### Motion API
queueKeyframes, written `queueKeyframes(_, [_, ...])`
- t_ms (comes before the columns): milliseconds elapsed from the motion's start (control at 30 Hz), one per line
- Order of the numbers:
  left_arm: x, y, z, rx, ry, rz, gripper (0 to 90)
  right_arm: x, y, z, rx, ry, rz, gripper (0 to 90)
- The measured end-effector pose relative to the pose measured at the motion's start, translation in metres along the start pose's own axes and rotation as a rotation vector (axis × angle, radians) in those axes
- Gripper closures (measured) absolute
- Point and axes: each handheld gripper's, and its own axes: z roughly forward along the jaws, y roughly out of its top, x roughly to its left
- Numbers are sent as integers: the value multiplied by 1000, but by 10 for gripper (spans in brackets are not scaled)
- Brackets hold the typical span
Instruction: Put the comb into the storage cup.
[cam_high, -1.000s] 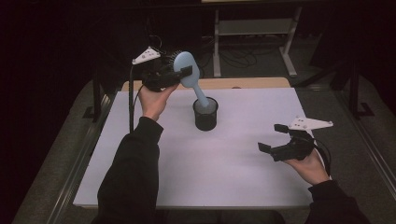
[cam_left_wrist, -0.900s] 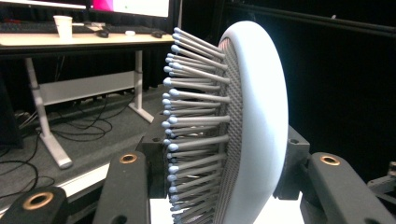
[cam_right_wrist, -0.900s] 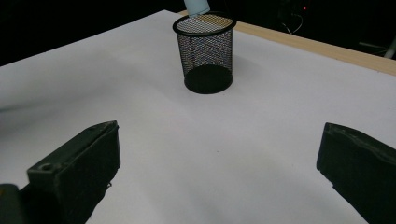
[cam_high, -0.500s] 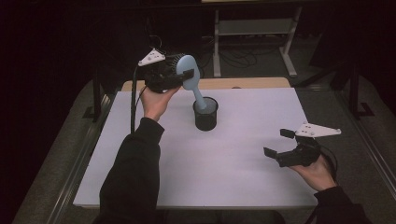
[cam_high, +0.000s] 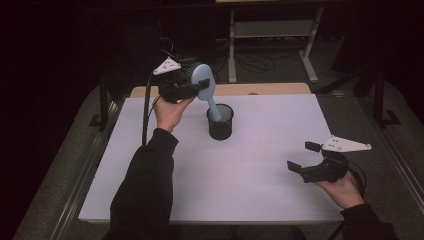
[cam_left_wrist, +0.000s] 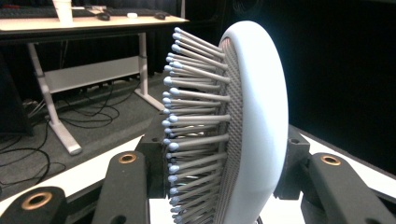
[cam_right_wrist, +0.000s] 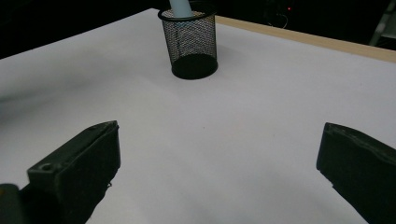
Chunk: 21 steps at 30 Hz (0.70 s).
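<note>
White paper covers the table (cam_high: 260, 165), and nearest the person the right gripper (cam_high: 306, 159) hovers low over its near right part, jaws spread wide with nothing between them. Farther back, near the middle, stands a black mesh cup (cam_high: 220, 121) (its weave shows clearly in the right gripper view). A pale blue hairbrush (cam_high: 204, 82) leans out of it, handle down inside the cup. Beyond and left of the cup, the left gripper (cam_high: 200, 88) is clamped on the brush's head, bristles against one jaw.
</note>
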Motion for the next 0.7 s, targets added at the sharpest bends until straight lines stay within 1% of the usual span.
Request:
queueKeyframes(133, [-2,-4,3,11,1,10,514,0,-3,0,7,-6,-1,0])
queueKeyframes(300, [-2,-9,5,11,-1,-1,514,-1,-7,0,9,-9,0,0])
queueKeyframes(367, [-2,-11,7,17,3,4,514,-1,-8,-1,8,-11,-1,0])
queueKeyframes(700, [-2,-22,13,41,1,-1,514,-1,-14,-2,16,-17,-3,0])
